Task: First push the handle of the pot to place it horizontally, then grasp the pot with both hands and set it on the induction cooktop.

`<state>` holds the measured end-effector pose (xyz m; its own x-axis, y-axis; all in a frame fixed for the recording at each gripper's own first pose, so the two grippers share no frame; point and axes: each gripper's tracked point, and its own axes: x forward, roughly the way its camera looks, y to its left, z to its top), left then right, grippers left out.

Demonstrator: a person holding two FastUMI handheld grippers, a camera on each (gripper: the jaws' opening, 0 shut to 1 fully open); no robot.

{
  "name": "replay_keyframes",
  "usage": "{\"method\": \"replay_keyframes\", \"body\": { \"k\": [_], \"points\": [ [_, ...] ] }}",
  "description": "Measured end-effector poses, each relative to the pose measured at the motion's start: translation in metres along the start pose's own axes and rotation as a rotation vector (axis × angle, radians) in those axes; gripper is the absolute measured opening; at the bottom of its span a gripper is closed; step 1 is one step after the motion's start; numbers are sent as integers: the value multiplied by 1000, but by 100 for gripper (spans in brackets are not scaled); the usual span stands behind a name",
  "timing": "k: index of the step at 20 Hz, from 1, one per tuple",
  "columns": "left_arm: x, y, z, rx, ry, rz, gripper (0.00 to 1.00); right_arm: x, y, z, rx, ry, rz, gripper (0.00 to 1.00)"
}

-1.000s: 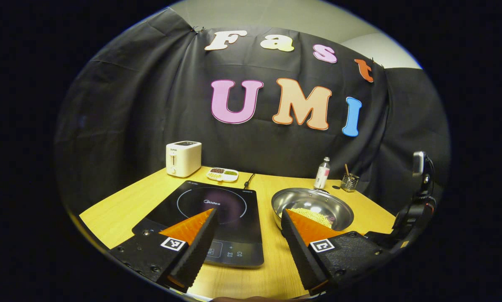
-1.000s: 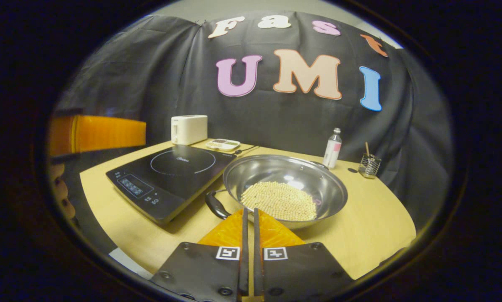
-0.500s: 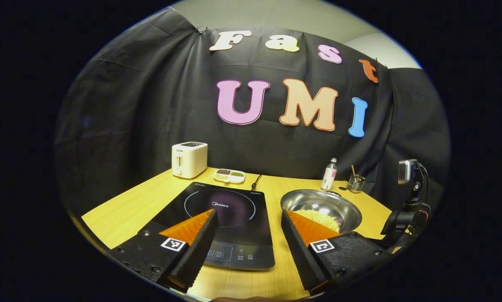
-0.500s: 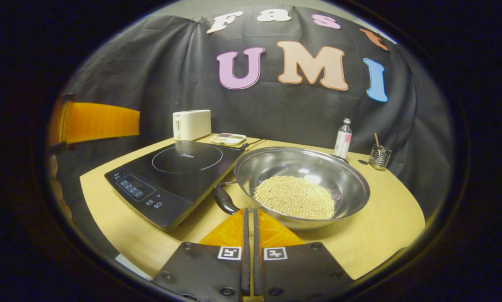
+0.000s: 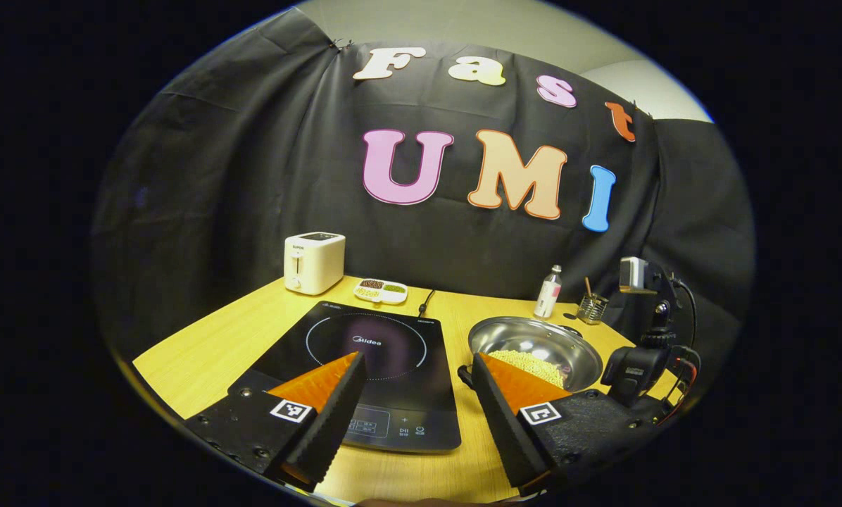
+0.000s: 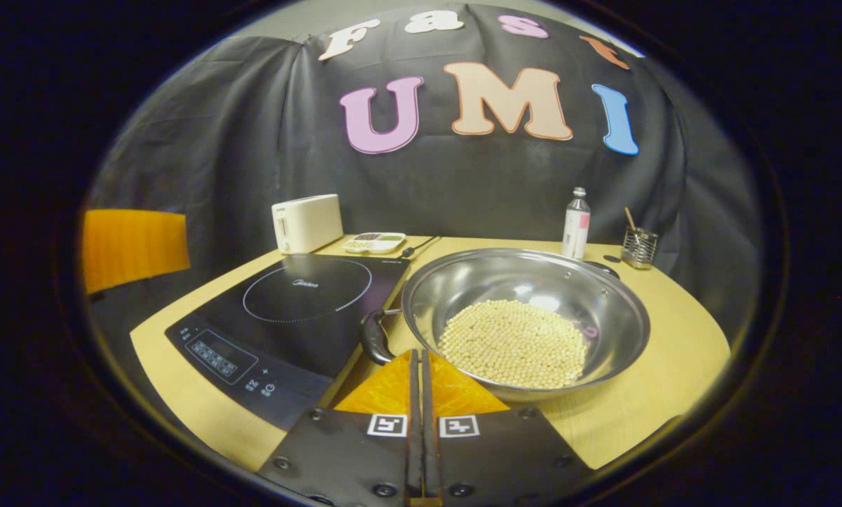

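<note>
Wooden desk (image 6: 646, 394) carries the induction cooktop (image 6: 287, 310); just beside it, on its right, sits the steel pot (image 6: 526, 317) of beans, black handle (image 6: 374, 336) turned toward the cooktop. Right tool (image 6: 415, 355), clenched on nothing, noses near that handle, likely to push it. Left tool (image 5: 414, 366) hangs released above the cooktop.

My left gripper (image 5: 415, 360) with two wedge-shaped ribbed fingers on black screwed mounts, each bearing a square black-and-white marker, my right gripper (image 6: 419, 359) the same build with matching markers and screws, its black body, upright camera post and looping cables seen beside my left
</note>
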<state>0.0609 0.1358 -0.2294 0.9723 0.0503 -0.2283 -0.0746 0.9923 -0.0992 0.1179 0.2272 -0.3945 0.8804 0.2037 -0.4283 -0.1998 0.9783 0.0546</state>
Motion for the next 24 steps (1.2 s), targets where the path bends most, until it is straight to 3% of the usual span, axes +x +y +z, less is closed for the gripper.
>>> {"method": "replay_keyframes", "body": {
  "k": [19,24],
  "points": [
    [9,20,1,-28,4,24,92,63,24,26,13,-53,-118,2],
    [13,30,-3,-49,16,41,92,76,29,25,54,-43,-117,5]
  ]
}}
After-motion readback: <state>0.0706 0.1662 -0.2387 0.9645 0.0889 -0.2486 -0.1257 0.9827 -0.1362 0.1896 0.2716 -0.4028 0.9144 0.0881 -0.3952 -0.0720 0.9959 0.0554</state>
